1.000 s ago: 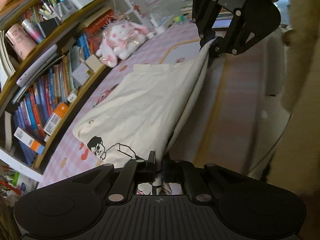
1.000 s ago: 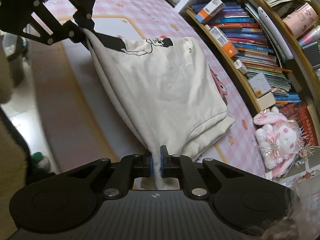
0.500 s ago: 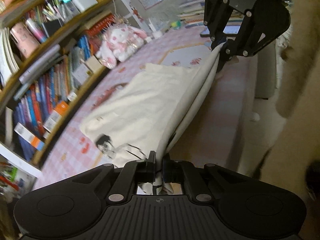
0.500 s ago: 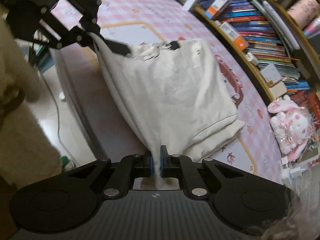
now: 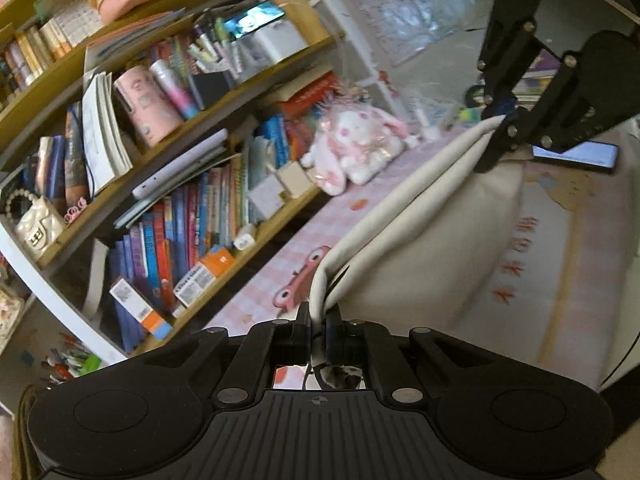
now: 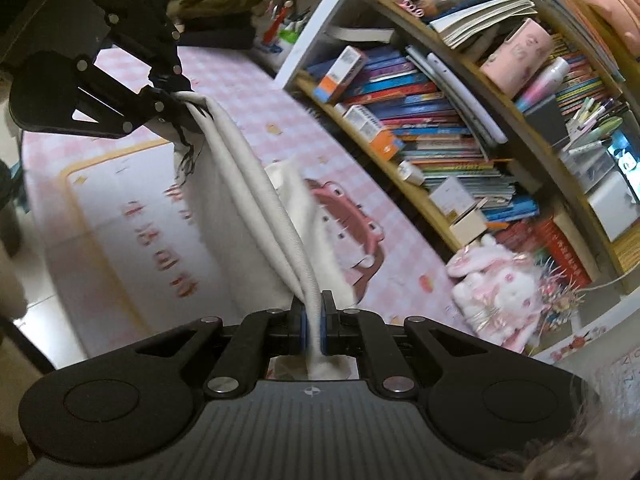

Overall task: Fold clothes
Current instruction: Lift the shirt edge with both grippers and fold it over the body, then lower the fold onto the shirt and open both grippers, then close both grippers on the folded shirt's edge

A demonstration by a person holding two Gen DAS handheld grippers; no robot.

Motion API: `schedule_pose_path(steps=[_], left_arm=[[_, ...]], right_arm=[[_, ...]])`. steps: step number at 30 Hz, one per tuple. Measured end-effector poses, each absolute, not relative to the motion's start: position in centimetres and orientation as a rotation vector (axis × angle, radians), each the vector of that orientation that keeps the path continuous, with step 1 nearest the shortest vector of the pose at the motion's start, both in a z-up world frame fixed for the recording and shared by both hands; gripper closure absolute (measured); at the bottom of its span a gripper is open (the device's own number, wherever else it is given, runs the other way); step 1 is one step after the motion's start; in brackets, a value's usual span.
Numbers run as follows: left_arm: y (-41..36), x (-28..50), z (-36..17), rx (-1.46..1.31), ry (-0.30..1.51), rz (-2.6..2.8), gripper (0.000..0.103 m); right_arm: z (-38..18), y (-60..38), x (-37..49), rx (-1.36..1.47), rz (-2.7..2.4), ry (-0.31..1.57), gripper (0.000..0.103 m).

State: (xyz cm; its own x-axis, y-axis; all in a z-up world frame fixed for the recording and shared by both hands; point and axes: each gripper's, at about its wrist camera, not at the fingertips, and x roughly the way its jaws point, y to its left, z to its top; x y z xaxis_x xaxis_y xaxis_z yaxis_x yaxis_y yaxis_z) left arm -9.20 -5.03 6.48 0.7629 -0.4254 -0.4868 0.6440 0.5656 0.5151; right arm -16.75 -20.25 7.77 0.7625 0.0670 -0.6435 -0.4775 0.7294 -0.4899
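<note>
While both grippers are up off the surface, we record the left gripper point(image 5: 318, 326) with its fingers clamped on one end of the cream garment point(image 5: 404, 208), and the right gripper point(image 6: 313, 330) likewise pinched tight on the other end. The cloth runs taut between them as a doubled edge, and its lower part sags toward the pink checked mat point(image 6: 256, 120) below; whether it touches there we cannot tell, as that area is blurred. In the left wrist view the right gripper appears at upper right, gripping the fabric's far end.

We note the wooden bookshelf point(image 5: 256, 92) beside the mat. Its lower compartment holds upright books point(image 5: 192, 236) and small boxes. The compartment above holds a pink cup point(image 5: 146, 108), a bottle, pens and a white box. A white purse point(image 5: 38, 228) sits at the shelf's near end. A pink plush rabbit point(image 5: 356, 148) lies on the mat against the shelf. Folded dark clothes point(image 6: 218, 12) are stacked at the mat's far end in the right wrist view.
</note>
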Motion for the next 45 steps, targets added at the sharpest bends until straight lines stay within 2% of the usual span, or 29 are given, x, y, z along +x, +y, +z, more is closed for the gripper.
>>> schedule_pose_path(steps=[17, 21, 24, 25, 26, 27, 28, 29, 31, 32, 38, 42, 44, 45], left_arm=[[-11.0, 0.7, 3.2, 0.78, 0.522, -0.552, 0.095], [-11.4, 2.6, 1.4, 0.788, 0.586, -0.547, 0.09], [-11.3, 4.0, 0.0, 0.776, 0.632, -0.535, 0.089], [-11.2, 4.4, -0.4, 0.771, 0.646, -0.53, 0.089], [-11.1, 4.8, -0.7, 0.766, 0.661, -0.519, 0.087], [-11.0, 5.2, -1.1, 0.762, 0.675, -0.509, 0.078], [-10.9, 5.5, -1.4, 0.757, 0.688, -0.493, 0.066], [-10.5, 5.9, -1.7, 0.75, 0.697, -0.46, 0.061], [-9.0, 6.3, -1.3, 0.694, 0.711, -0.397, 0.05], [-7.8, 6.4, -0.8, 0.626, 0.724, -0.388, 0.049], [-1.7, 6.8, 0.4, 0.095, 0.805, -0.407, 0.049], [-0.6, 7.7, -1.0, -0.106, 0.837, -0.422, 0.052], [-0.8, 8.4, -1.6, -0.18, 0.858, -0.438, 0.061], [-0.6, 8.6, -1.5, -0.239, 0.865, -0.467, 0.093]], right_arm=[[4.5, -26.3, -4.5, -0.577, 0.45, 0.736, 0.097], [3.3, -27.3, -1.8, -0.527, 0.49, 0.785, 0.097], [2.0, -27.8, 0.2, -0.495, 0.506, 0.81, 0.095], [1.6, -27.9, 0.7, -0.485, 0.501, 0.805, 0.092], [1.2, -28.1, 1.3, -0.475, 0.496, 0.8, 0.087], [0.8, -28.3, 1.8, -0.462, 0.477, 0.792, 0.083], [0.3, -28.5, 2.3, -0.449, 0.459, 0.785, 0.073], [-0.1, -28.8, 2.8, -0.436, 0.439, 0.777, 0.068], [-0.6, -29.7, 3.5, -0.395, 0.357, 0.759, 0.067], [-0.8, -30.2, 3.8, -0.371, 0.316, 0.75, 0.067], [-0.1, -36.0, 2.1, 0.102, 0.163, 0.732, 0.065], [-1.4, -37.1, 0.4, 0.334, 0.18, 0.804, 0.065], [-2.2, -37.4, 0.1, 0.413, 0.165, 0.832, 0.067], [-2.6, -37.6, 0.0, 0.46, 0.161, 0.84, 0.07]])
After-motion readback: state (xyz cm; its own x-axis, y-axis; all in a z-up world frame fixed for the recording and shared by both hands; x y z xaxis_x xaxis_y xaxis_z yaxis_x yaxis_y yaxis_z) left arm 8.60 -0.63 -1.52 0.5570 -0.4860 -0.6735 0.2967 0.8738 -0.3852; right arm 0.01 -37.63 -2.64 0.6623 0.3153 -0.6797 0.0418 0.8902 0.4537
